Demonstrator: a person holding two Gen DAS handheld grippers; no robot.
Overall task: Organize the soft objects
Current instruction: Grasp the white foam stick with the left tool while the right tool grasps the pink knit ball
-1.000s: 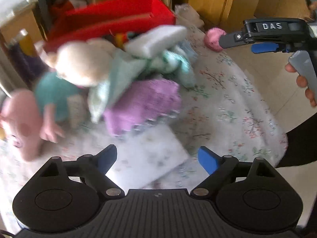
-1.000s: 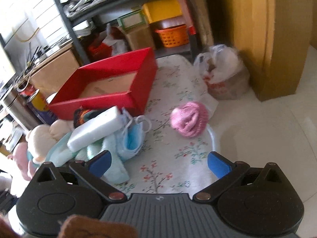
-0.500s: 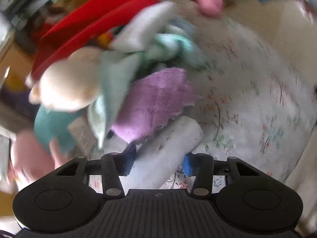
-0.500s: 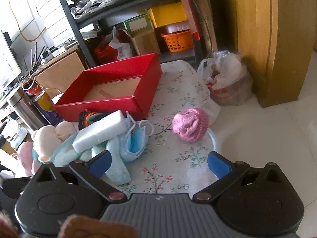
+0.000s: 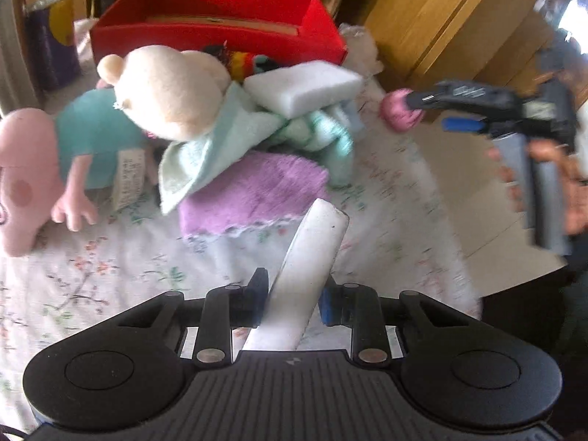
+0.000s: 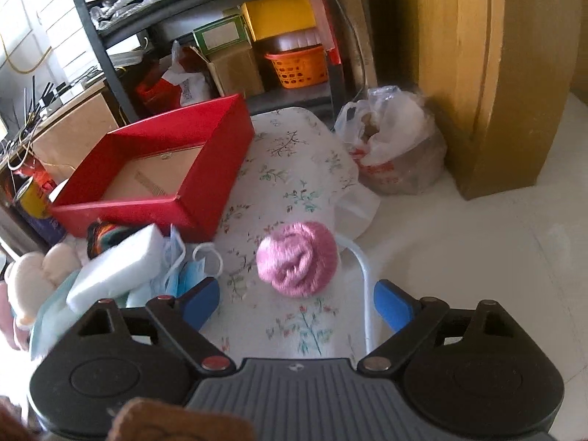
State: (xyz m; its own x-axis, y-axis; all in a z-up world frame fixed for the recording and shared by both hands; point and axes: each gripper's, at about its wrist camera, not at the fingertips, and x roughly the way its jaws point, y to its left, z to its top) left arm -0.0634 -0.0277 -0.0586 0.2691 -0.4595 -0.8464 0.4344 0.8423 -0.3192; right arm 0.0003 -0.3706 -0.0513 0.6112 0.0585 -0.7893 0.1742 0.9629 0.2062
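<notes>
Left wrist view: left claw (image 5: 292, 303) clamped on flat white foam sponge (image 5: 310, 257), raised just in front of the red cardboard box (image 5: 220, 18); likely goes in next.

Right wrist view: right claw (image 6: 296, 303) spread wide, empty, pink knitted ball (image 6: 297, 258) right of box, next pickup.

Left gripper (image 5: 292, 303): black ribbed body, blue-padded fingers (image 5: 328, 303), silver screws. Right gripper (image 6: 296, 299): identical build, blue fingers (image 6: 393, 307). Bare-skinned hand (image 5: 551, 180) and dark sleeve were noted.
</notes>
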